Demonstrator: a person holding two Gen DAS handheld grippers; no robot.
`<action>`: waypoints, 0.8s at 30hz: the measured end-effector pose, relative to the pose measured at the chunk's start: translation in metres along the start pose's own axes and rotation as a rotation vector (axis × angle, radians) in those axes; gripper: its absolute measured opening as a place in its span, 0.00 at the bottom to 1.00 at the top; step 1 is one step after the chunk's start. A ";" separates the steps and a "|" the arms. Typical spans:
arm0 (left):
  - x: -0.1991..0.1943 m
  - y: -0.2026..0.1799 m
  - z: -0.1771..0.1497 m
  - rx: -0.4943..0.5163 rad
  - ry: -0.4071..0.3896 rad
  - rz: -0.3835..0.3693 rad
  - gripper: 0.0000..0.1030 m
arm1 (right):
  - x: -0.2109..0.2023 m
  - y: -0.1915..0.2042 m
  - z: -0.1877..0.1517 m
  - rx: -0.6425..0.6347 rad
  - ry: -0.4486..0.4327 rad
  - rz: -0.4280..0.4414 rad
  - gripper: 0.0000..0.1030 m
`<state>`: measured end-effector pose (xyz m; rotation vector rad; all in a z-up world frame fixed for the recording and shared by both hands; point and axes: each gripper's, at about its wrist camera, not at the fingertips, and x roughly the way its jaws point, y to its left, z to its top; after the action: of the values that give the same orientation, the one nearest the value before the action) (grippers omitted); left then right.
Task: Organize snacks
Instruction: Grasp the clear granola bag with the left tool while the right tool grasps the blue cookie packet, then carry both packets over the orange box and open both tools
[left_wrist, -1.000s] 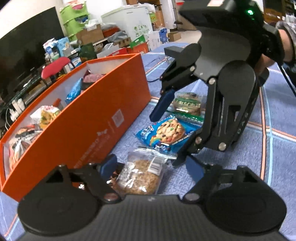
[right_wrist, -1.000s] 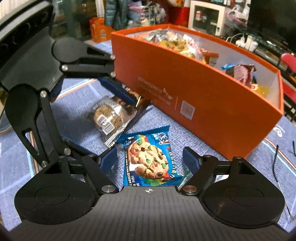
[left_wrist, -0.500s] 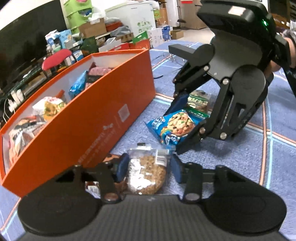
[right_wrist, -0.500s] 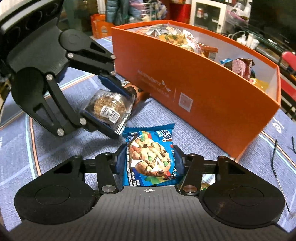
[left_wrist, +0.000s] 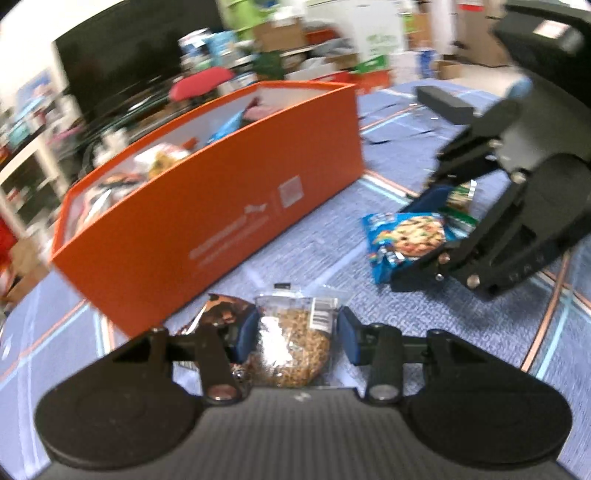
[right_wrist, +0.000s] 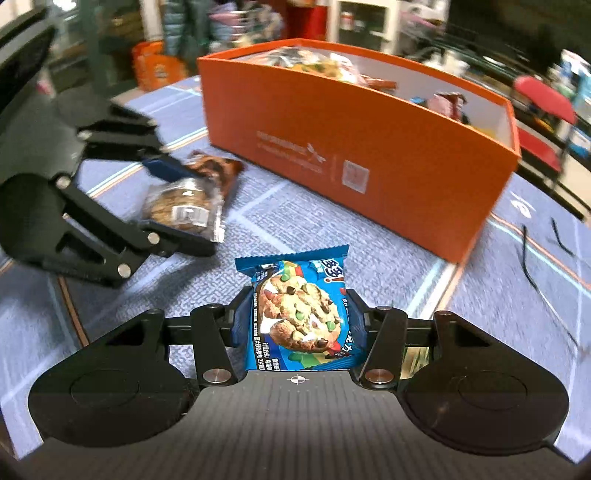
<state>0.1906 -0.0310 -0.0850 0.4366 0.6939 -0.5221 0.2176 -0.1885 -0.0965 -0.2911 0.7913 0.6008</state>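
- Blue woven carpet (right_wrist: 303, 221) with orange and pale blue lines covers the floor; two loose black cords (right_wrist: 532, 266) lie on it at the right of the right wrist view.
- Beyond it the room is cluttered and blurred: a dark television screen (left_wrist: 136, 62), a red chair (right_wrist: 543, 103), stacked cardboard boxes.
- An orange box (left_wrist: 229, 221) with a white lining stands on the carpet, already part-filled with wrapped snacks.
- A brown wrapper (right_wrist: 218, 170) lies on the carpet just beside the box's near wall.
- The left gripper (left_wrist: 295, 332) tilts down toward the carpet, its jaws having just closed; its blue pads (left_wrist: 347, 334) pinch a clear-wrapped oat cookie (left_wrist: 291, 343).
- The right gripper (right_wrist: 299, 321) tilts down likewise, jaws just closed, pinching a blue chocolate-chip cookie packet (right_wrist: 299, 314) by its sides.
- Both packets sit near the box, outside it; a green packet (left_wrist: 460, 195) lies behind the right gripper.
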 end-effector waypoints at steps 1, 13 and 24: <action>-0.001 -0.001 0.001 -0.027 0.006 0.017 0.42 | -0.002 0.005 -0.001 0.012 0.003 -0.024 0.36; -0.037 -0.004 -0.003 -0.261 0.001 0.178 0.36 | -0.042 0.046 -0.006 0.164 -0.043 -0.188 0.36; -0.067 0.004 -0.005 -0.382 -0.019 0.262 0.36 | -0.081 0.067 -0.001 0.237 -0.127 -0.239 0.36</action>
<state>0.1466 -0.0048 -0.0412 0.1588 0.6877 -0.1389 0.1325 -0.1676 -0.0391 -0.1256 0.6855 0.2942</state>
